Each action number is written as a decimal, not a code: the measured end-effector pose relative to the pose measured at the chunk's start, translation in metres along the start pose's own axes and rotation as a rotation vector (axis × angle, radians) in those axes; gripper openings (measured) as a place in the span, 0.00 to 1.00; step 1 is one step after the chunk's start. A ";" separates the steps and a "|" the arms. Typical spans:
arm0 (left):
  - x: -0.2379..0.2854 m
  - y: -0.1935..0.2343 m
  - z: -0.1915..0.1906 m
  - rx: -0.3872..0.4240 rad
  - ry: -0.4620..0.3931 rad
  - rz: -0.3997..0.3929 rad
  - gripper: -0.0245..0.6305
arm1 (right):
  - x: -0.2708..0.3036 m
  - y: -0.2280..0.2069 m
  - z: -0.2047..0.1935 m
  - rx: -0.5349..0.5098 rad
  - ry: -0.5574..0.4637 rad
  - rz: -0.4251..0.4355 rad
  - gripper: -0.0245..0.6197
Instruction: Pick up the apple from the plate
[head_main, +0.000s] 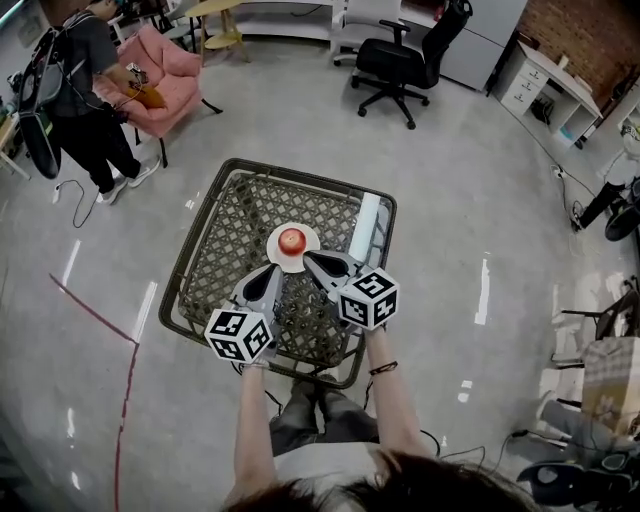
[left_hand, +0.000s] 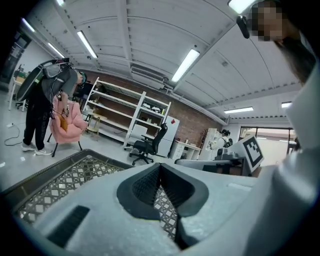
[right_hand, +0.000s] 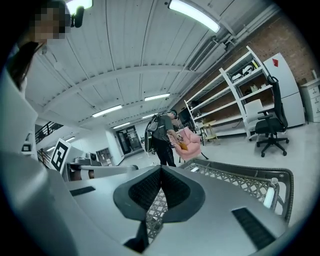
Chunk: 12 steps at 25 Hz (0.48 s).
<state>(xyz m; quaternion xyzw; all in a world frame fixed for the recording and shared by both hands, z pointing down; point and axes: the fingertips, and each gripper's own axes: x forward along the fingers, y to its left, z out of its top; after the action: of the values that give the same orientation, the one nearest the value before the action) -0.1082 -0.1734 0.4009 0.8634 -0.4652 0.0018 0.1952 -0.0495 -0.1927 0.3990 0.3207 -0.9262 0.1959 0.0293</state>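
The apple (head_main: 291, 240), red, round and glossy, sits in the middle of a small white round plate (head_main: 276, 243) near the centre of the bench (head_main: 181, 272). The bench top is an open diamond lattice of woven strands inside a dark frame with rounded corners. A smooth white cylinder (head_main: 366, 228) lies along its right edge. The left hand-held gripper (head_main: 266, 274) and the right hand-held gripper (head_main: 309, 259) are matte grey shells with dark ribbed pads. Each has its jaws pressed together with nothing between them, and their tips are by the plate's near rim, one on each side. Lattice shows uncovered to the plate's left and beyond it. Past the frame lies open glossy grey floor (head_main: 470, 200); a black office chair (head_main: 398, 58) and a pink armchair (head_main: 165, 75) stand well apart
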 end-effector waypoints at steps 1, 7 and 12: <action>0.003 0.003 -0.004 0.004 0.009 0.001 0.05 | 0.003 -0.004 -0.005 -0.001 0.010 0.000 0.05; 0.026 0.021 -0.028 0.016 0.060 -0.004 0.05 | 0.020 -0.029 -0.028 -0.059 0.067 -0.011 0.05; 0.042 0.036 -0.053 0.026 0.105 -0.015 0.05 | 0.033 -0.047 -0.047 -0.075 0.089 -0.012 0.05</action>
<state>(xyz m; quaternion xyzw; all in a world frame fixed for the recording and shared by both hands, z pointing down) -0.1039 -0.2065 0.4697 0.8679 -0.4479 0.0517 0.2082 -0.0502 -0.2275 0.4640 0.3160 -0.9287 0.1748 0.0839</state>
